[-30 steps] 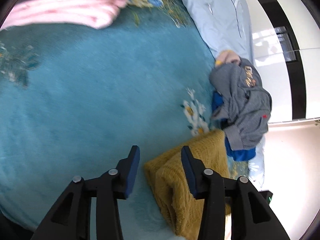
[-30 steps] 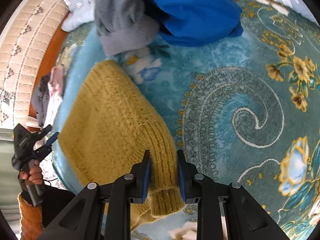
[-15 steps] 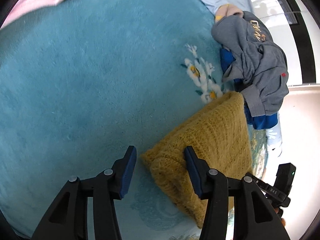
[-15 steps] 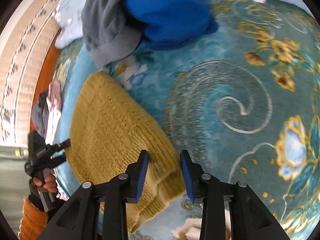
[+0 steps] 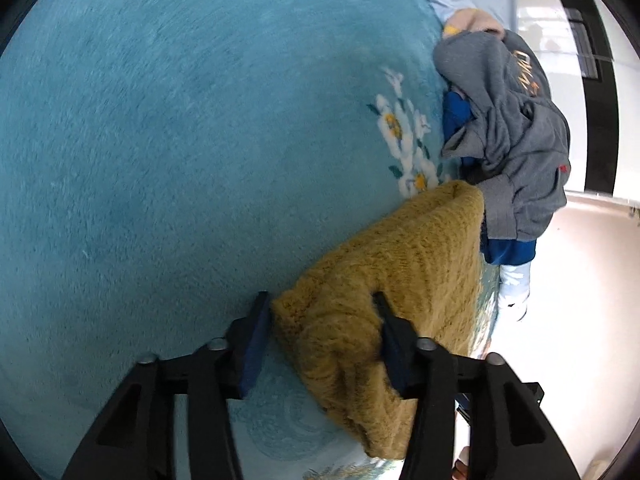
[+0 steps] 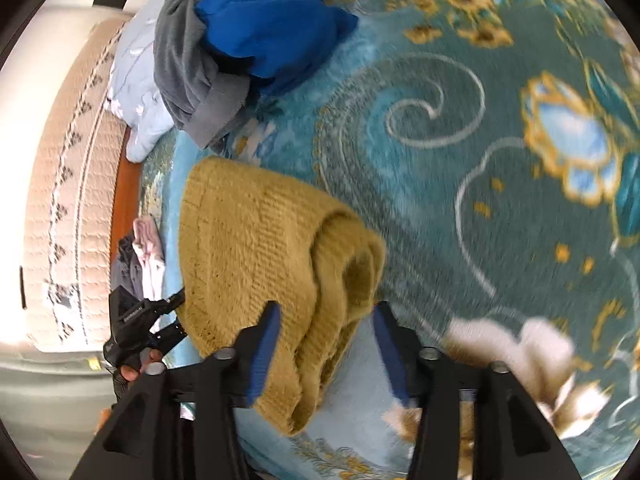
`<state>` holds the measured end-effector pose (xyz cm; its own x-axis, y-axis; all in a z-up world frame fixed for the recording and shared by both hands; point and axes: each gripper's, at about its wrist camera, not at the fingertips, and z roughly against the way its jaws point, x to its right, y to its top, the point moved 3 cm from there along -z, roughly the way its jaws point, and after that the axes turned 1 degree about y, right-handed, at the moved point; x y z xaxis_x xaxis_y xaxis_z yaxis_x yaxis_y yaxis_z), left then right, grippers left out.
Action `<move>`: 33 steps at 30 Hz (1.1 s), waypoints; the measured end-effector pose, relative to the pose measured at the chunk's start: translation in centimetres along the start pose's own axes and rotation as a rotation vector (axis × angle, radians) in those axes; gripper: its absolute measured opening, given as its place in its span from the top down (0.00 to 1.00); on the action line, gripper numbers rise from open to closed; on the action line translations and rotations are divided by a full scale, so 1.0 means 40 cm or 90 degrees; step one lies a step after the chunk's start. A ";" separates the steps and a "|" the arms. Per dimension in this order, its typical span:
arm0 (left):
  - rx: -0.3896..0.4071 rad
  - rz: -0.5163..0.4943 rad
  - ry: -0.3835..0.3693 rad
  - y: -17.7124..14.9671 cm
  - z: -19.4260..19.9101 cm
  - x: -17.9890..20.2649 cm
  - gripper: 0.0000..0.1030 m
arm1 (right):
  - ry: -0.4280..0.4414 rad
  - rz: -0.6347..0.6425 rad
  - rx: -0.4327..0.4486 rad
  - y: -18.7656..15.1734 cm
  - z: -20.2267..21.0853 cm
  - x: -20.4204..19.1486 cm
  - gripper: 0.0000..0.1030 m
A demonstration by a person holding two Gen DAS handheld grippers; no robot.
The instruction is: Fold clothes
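Your spread fingers (image 5: 320,330) straddle the soft, floppy mustard-yellow knitted sweater (image 5: 400,264) (thick, light); pinch its folded edge between them.

The right hand-held gripper (image 6: 326,322) has its jaws spread wide. The near folded end of a mustard sweater (image 6: 256,248) lies between them; contact with either finger cannot be determined. The sweater rests on a teal floral blanket (image 6: 460,168). Far left, a grey garment (image 6: 188,80) and a blue garment (image 6: 268,28) lie bunched together, touching. At the left edge, the left hand-held gripper (image 6: 180,314) reaches the sweater's left side.
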<state>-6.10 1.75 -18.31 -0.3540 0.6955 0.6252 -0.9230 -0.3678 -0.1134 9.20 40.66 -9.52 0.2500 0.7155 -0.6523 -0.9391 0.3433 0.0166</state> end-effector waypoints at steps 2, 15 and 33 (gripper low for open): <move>0.010 -0.021 0.014 -0.009 0.007 0.007 0.65 | 0.022 -0.028 0.010 -0.022 -0.011 0.011 0.39; 0.037 0.066 0.097 -0.087 0.080 -0.044 0.71 | 0.088 -0.073 0.036 -0.084 -0.120 0.010 0.30; 0.108 0.179 0.096 -0.039 0.168 -0.112 0.59 | 0.131 -0.131 0.056 -0.074 -0.187 -0.005 0.60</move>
<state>-2.05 -4.94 -15.75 -0.6209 0.6308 0.4653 -0.7522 -0.6465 -0.1273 10.18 34.96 -15.10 0.3715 0.4896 -0.7889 -0.8472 0.5263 -0.0723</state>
